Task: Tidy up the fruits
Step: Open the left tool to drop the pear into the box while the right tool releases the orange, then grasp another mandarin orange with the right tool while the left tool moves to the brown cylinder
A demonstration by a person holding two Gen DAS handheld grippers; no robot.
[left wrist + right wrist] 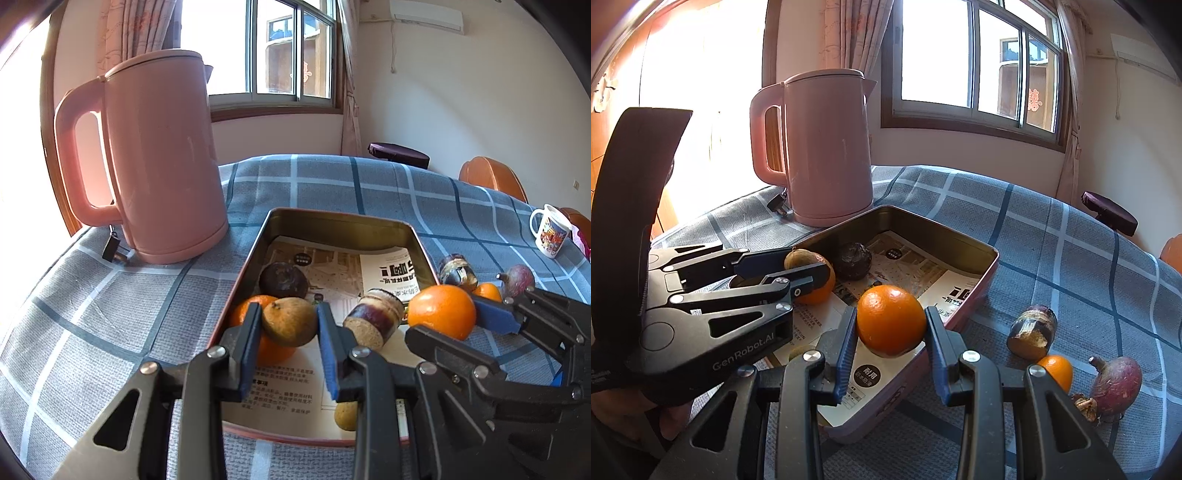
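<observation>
A: Nearest to us, the left gripper is clamped on a brownish-green fruit, its blue pads pressing both sides, and we hold it over the near left part of the tin tray.

B: And the right gripper grasps an orange the same way, hanging above the tray's right rim.

A: Below the brownish fruit sits a second orange on the printed paper lining the tray. A small yellowish fruit lies near the tray's front edge, though our own finger hides most of it, so we can't say what kind.

B: Further in we see a cut piece of sugarcane lying on its side, and behind it a dark purple round fruit.

A: Outside the tray, on the checked tablecloth, another sugarcane stub, a small orange and a reddish root-like piece lie close together.

B: Beyond that, the pink kettle stands just behind the tray's far left corner, its plug beside it. A printed mug stands well off to the right.
</observation>
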